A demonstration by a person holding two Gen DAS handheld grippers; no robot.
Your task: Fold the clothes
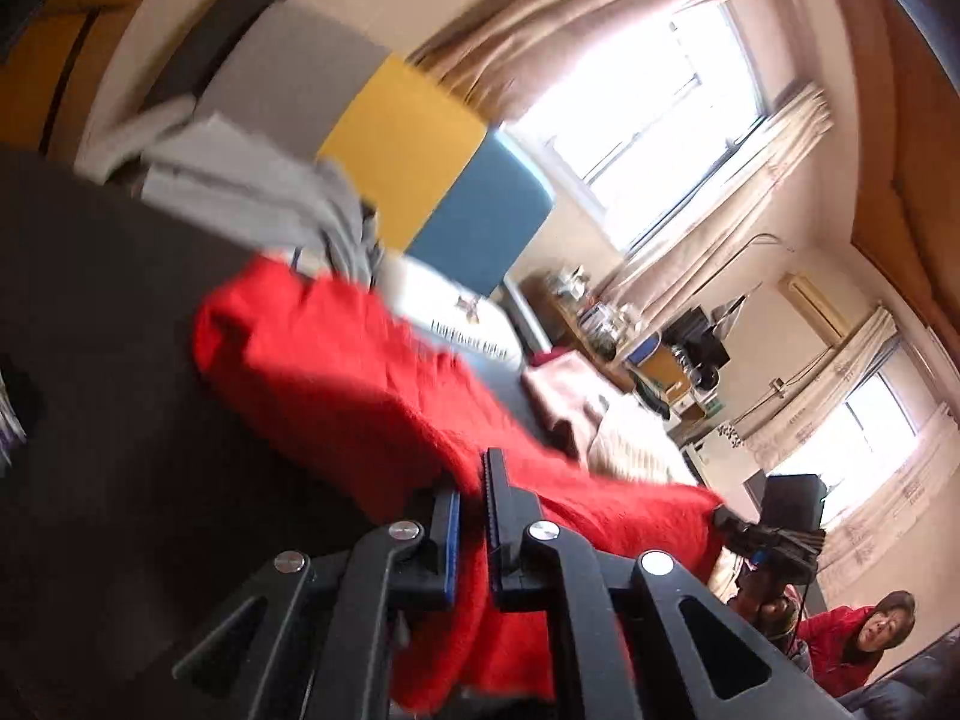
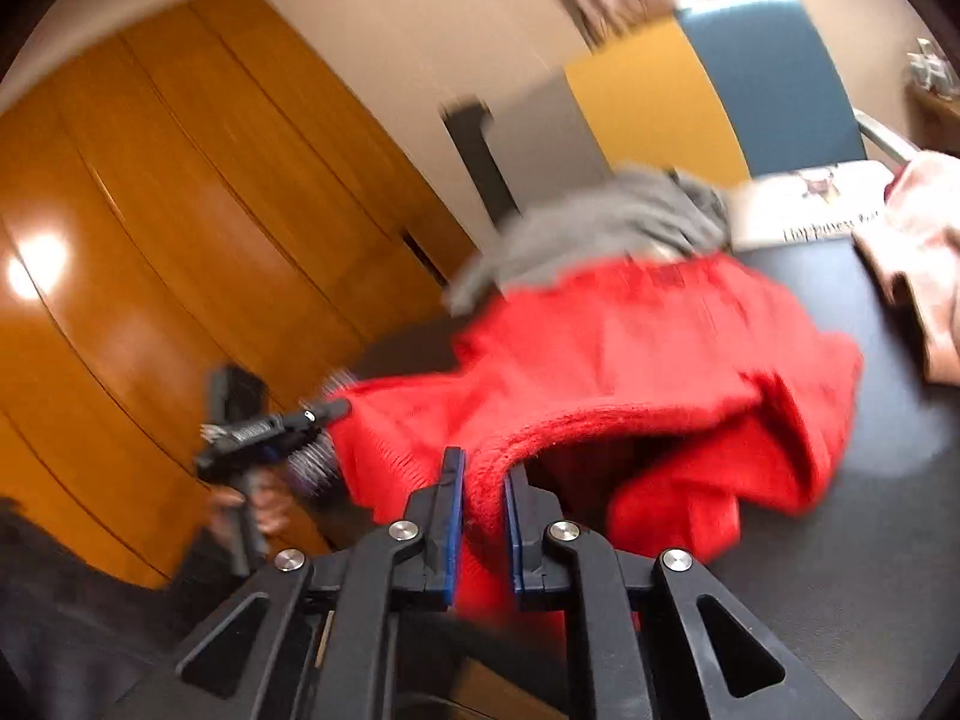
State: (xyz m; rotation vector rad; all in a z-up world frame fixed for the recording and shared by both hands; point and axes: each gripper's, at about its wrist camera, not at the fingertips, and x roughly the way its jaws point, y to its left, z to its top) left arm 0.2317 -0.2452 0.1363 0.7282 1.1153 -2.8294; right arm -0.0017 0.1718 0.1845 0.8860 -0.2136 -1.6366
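Both grippers, left gripper (image 1: 474, 486) and right gripper (image 2: 483, 480), clamp the red sweater (image 2: 630, 360); its 3 o'clock slack could snag the grey garment (image 2: 600, 222) at 12 o'clock.

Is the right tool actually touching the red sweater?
Touching. The right wrist view shows the right tool shut on the red sweater, its ribbed edge pinched between both pads.

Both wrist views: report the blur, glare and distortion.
Left wrist view: windows blown out white, red sweater smeared, walls bowed by the fisheye. Right wrist view: glare spot on the wooden doors, grey clothes blurred, dark corners.
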